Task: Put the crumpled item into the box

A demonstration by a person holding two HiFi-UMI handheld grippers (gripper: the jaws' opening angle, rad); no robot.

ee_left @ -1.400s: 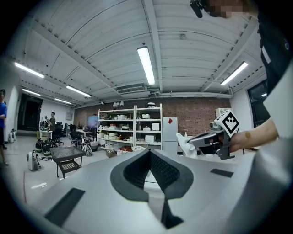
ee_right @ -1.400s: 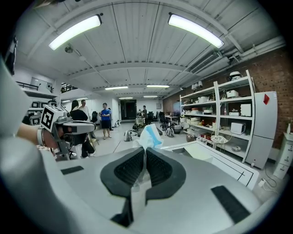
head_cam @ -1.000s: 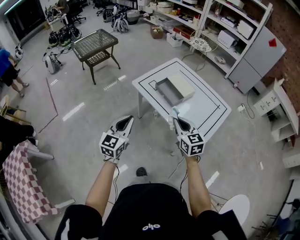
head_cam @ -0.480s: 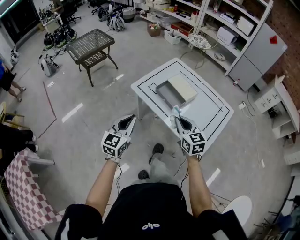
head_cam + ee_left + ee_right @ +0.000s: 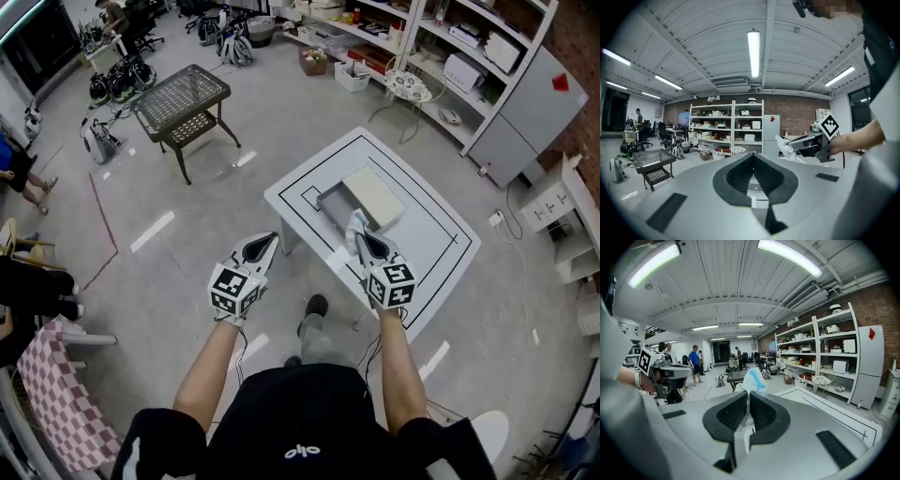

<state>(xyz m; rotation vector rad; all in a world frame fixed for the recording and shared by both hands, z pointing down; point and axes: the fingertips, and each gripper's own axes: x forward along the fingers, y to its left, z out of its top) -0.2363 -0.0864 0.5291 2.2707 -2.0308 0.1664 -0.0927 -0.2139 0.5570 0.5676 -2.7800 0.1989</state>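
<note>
A white table marked with black lines stands on the grey floor, and the box sits near its middle, its grey open part on the person's side and a cream part beside it. Behind the table runs a long set of shelves. A dark mesh side table stands well apart to the left, and a checked cloth shows at the lower left edge.

The right gripper is held over the near edge of the white table, pointing at the box. Its jaws are pressed together on the crumpled item, a white and blue scrap that sticks up past the tips, near the box but outside it.

The left gripper hangs over the floor left of the table, level with the right one, forearm stretched forward. Its jaws are closed together with nothing between them.
</note>
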